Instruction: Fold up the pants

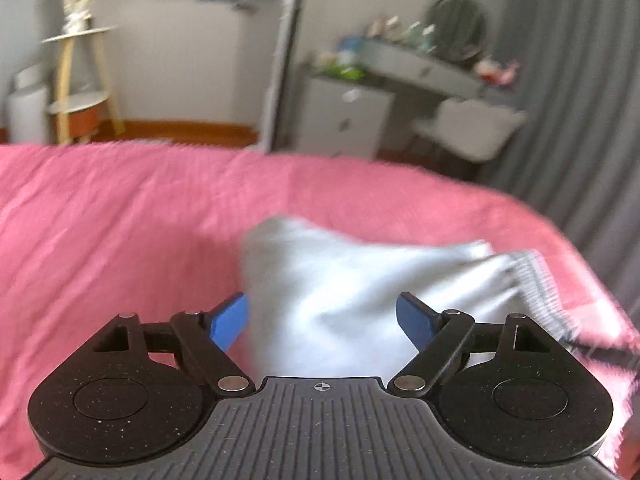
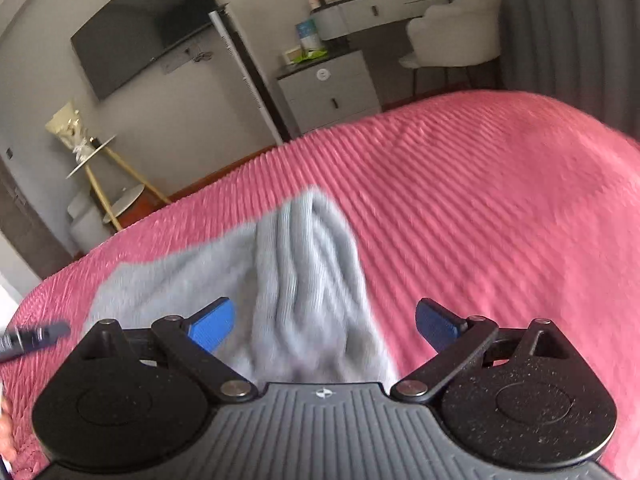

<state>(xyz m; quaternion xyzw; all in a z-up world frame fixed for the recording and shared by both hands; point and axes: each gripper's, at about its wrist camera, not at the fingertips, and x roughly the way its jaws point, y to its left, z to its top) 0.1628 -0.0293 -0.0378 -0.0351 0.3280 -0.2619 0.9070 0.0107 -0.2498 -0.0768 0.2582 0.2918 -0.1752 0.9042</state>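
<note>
Pink bedspread (image 2: 500,200) lies bare around grey pants (image 2: 304,280); both grippers' fingers (image 1: 228,322) (image 2: 212,326) spread, empty.

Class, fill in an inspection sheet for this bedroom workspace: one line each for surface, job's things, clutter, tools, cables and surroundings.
Surface: bed with a pink ribbed bedspread.
Job's things: light grey pants, bunched on the bedspread; ribbed folds show in the right wrist view.
Clutter: nothing seen on the bed apart from the pants.
Tools: left tool open, blue pads apart, not pressing the pants; right tool open, wide apart over the pants.
Cables: nothing seen.
Surroundings: wall-mounted screen, white chair at a dressing table with bottles, drawer cabinet, wooden tiered stand, grey curtain.
</note>
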